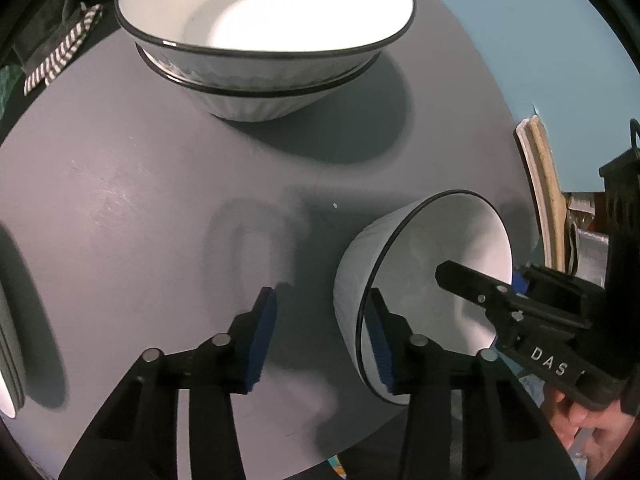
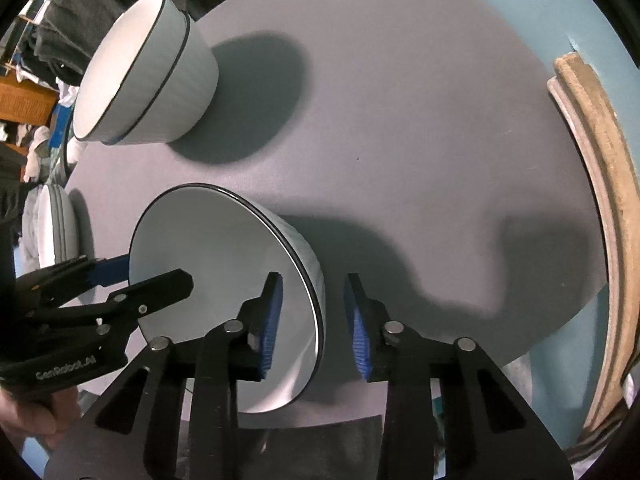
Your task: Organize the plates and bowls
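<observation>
Straddling bowl [image 1: 420,240] rim, unclamped: left claw [image 1: 320,294]; right claw [image 2: 312,276] | grey table [image 1: 140,200]; blue surround [image 1: 520,40]

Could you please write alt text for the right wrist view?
The right gripper straddles the near rim of a single white bowl on a round grey table, while the left gripper straddles its opposite rim. Two stacked bowls stand further back on the left.

Round grey table [image 1: 132,200] — two stacked bowls [image 1: 260,40], one single bowl [image 1: 420,280], plates [image 1: 8,360].
</observation>
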`<control>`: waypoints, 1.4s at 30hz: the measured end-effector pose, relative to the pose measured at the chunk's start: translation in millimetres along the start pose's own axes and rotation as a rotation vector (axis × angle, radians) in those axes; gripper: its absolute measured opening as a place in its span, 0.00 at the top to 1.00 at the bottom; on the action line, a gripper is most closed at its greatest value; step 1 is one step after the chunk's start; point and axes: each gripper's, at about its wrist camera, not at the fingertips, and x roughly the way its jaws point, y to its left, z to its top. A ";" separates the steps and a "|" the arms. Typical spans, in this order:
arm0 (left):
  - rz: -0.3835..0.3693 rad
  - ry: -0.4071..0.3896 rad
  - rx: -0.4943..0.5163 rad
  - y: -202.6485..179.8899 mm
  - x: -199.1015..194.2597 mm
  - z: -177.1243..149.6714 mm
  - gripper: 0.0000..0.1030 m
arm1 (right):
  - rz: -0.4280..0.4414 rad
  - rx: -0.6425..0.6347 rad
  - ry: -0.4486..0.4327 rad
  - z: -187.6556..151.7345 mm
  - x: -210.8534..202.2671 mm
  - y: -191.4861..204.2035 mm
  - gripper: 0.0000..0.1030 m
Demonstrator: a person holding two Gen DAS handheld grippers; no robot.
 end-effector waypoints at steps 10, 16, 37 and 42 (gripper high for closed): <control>-0.021 0.039 0.001 -5.3 11.6 2.1 0.79 | 0.005 0.027 0.036 1.6 10.9 1.2 0.90; -0.036 0.048 0.000 -4.5 14.0 2.7 0.85 | 0.017 0.020 0.037 -0.9 8.7 -3.3 0.92; -0.011 0.040 -0.023 -12.4 -3.7 -2.5 0.90 | -0.037 0.008 0.035 8.6 1.8 34.2 0.95; -0.028 0.018 -0.041 -8.0 -20.8 2.3 0.90 | -0.035 0.006 0.031 16.7 -9.6 36.1 0.95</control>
